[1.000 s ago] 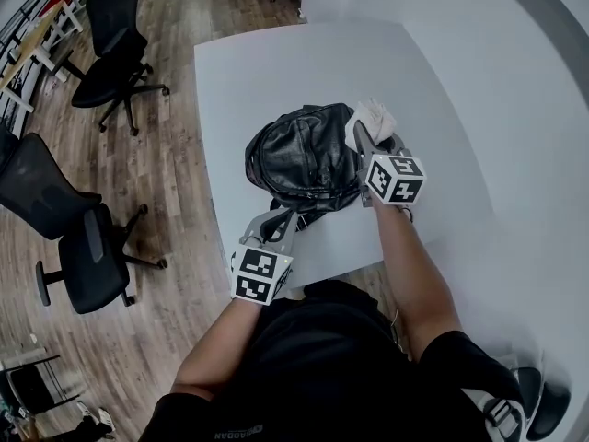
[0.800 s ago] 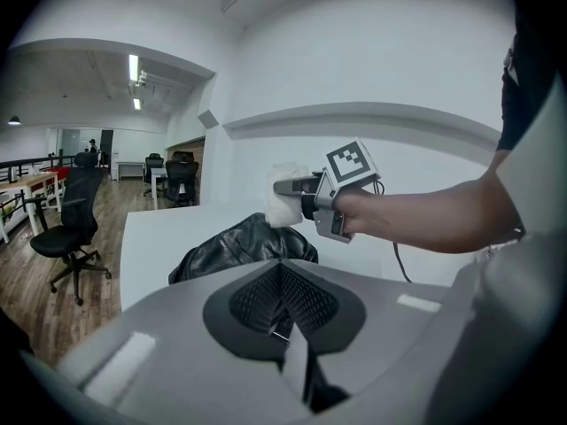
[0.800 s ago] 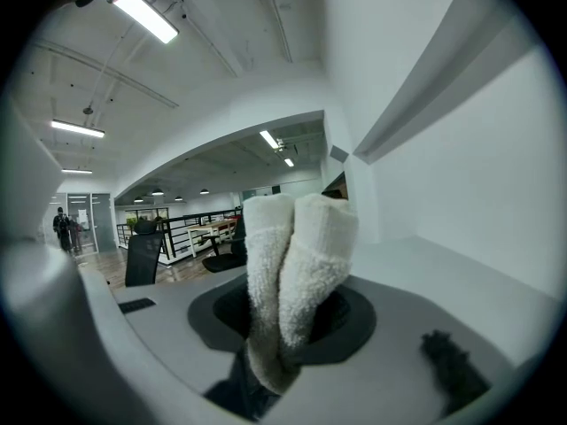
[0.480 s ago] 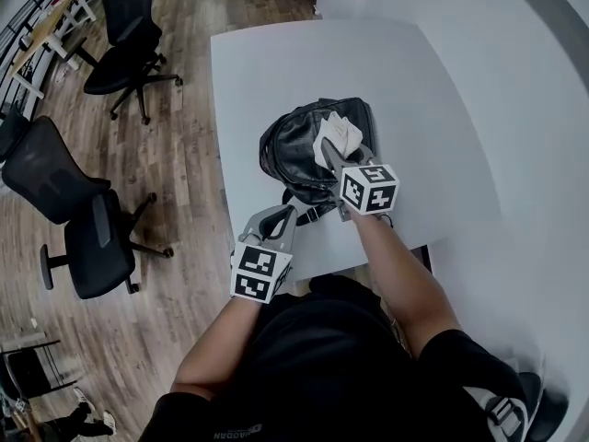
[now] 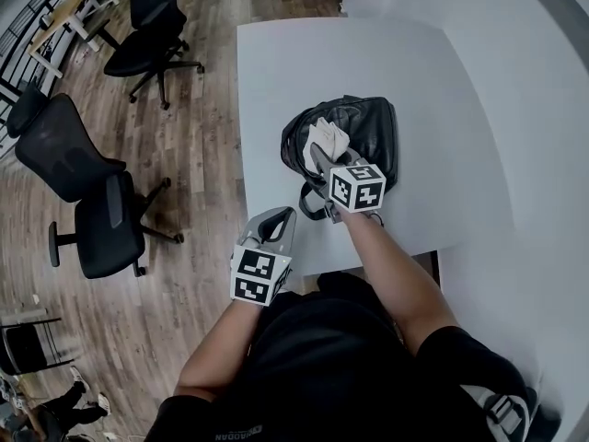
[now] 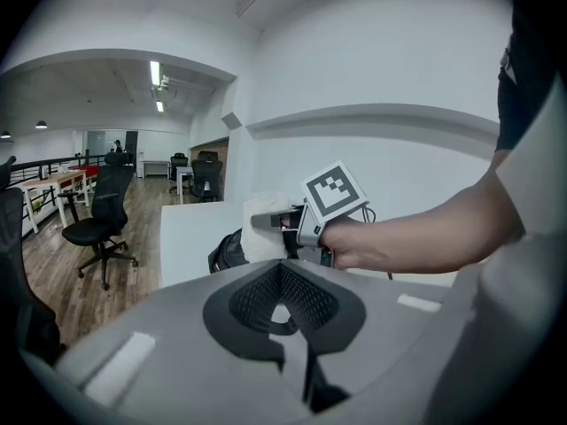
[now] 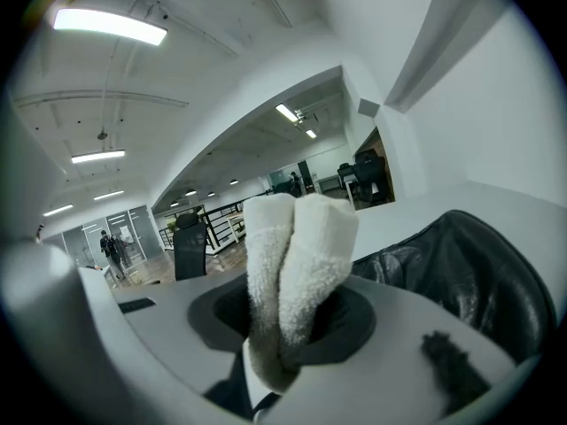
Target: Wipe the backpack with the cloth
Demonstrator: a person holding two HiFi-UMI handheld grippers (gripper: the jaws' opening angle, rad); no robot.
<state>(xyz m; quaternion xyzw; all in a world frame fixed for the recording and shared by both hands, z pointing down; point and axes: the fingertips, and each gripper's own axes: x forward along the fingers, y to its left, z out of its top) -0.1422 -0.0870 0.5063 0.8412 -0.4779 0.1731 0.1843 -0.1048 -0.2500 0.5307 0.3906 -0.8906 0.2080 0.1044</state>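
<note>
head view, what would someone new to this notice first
The black backpack lying on the white table stands out first, with the right gripper holding a folded white cloth at its left side. The left gripper is by the table's near left corner, jaws together on nothing. Black office chairs stand on the wood floor to the left.

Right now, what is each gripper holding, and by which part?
Right gripper: shut on the white cloth, pinched at its folded lower end; the rest sticks up past the jaws, over the backpack. Left gripper: shut, nothing between its jaws.
</note>
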